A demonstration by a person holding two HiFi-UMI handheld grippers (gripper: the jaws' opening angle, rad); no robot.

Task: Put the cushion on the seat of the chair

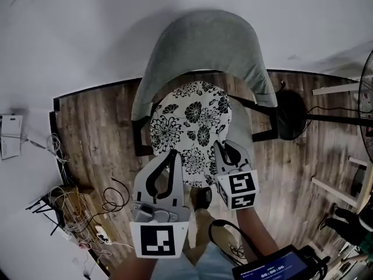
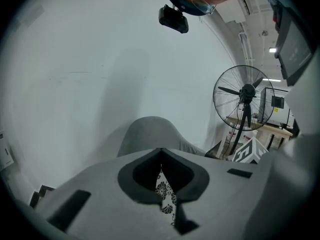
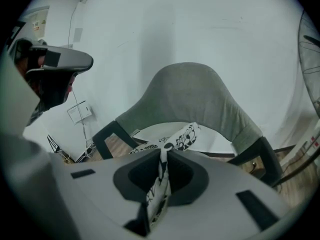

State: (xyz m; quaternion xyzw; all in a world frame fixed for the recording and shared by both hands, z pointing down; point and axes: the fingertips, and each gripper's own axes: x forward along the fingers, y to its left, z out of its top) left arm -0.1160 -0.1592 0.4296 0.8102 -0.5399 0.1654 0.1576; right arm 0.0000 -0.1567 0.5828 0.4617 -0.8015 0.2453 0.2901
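A round white cushion (image 1: 192, 118) with black flowers hangs over the pale seat (image 1: 241, 124) of a grey-backed chair (image 1: 204, 45) with dark legs. My left gripper (image 1: 173, 154) pinches the cushion's near edge at its left side, and my right gripper (image 1: 220, 146) pinches the same edge at its right side. In the left gripper view the jaws (image 2: 161, 169) are closed on a strip of flowered fabric (image 2: 164, 194), with the chair back (image 2: 150, 134) beyond. In the right gripper view the jaws (image 3: 164, 156) clamp the cushion (image 3: 185, 136) in front of the chair (image 3: 195, 96).
A white wall stands right behind the chair. A black floor fan (image 1: 303, 112) stands at the right, also in the left gripper view (image 2: 245, 96). Tangled cables (image 1: 70, 206) lie on the wooden floor at the left. Pale wooden frames (image 1: 338, 191) are at the right.
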